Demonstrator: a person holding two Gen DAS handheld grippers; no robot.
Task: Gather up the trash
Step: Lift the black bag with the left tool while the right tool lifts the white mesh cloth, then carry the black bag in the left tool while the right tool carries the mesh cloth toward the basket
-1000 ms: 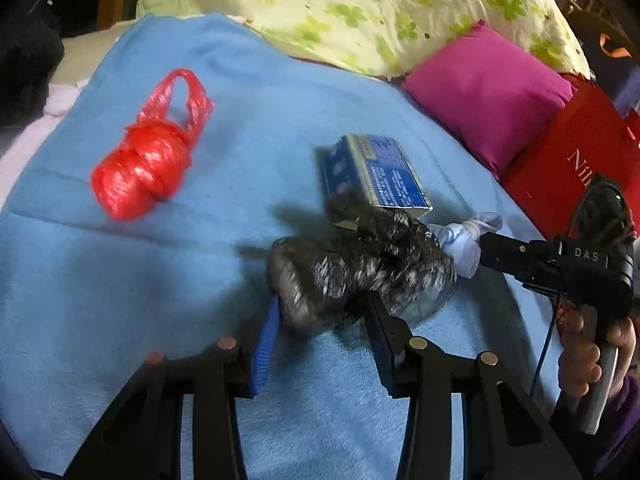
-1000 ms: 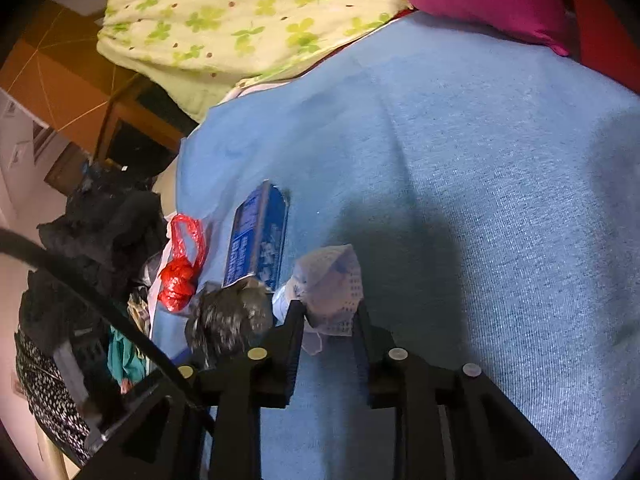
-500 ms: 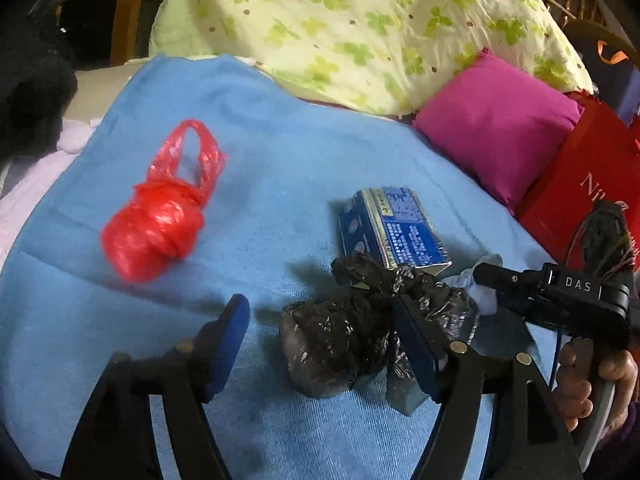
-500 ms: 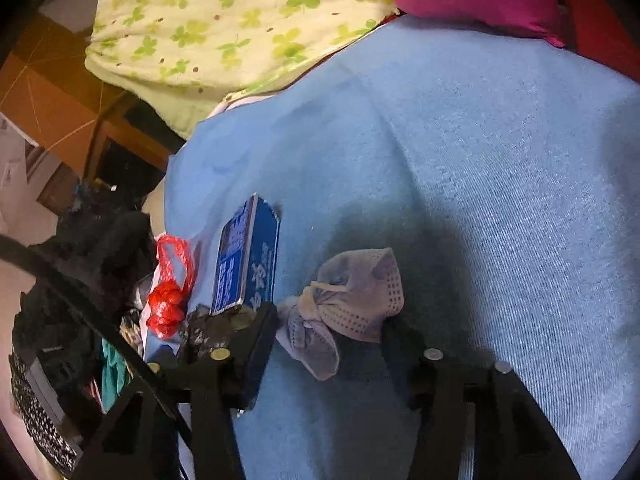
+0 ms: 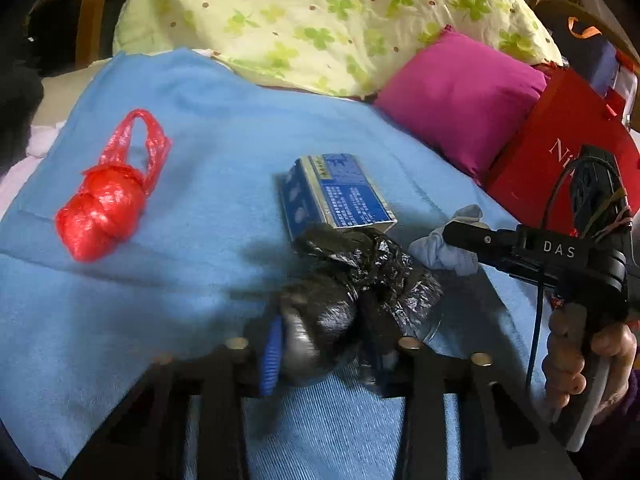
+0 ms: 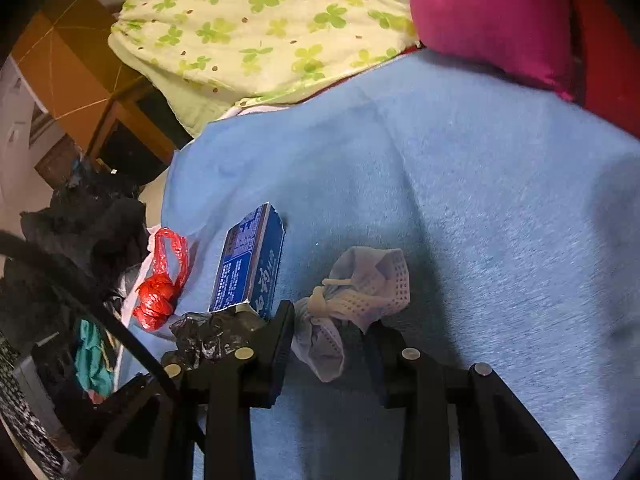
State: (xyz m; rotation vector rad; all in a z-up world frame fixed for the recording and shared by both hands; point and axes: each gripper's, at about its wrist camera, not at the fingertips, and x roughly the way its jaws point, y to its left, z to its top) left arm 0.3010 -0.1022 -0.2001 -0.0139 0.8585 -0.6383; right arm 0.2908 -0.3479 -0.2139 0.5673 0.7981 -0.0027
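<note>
The left gripper [image 5: 324, 354] is closed around a crumpled black plastic bag [image 5: 360, 288]; its two fingers press the near end of the bag from both sides. The long axis of the bag runs from this gripper forward and a little to the right, and its twisted end touches the near end of the blue carton [image 5: 334, 196]. The carton lies flat on its side just beyond the bag, and its long axis points away from the gripper, slightly to the left. Far to the left of the gripper lies a knotted red plastic bag [image 5: 102, 212], with its loop handles pointing away.

The right gripper [image 6: 330, 350] has its fingers apart, one on each side of a knotted pale blue face mask [image 6: 356, 292]. The mask lies on the blanket between the fingers, and I cannot tell if it touches them. Its long axis goes from near left to far right.

All these things rest on a blue blanket [image 6: 480, 200]. Beyond it are a clover-print pillow [image 5: 320, 16] and a magenta cushion [image 5: 460, 92], and to the right stands a red paper bag [image 5: 560, 152].
</note>
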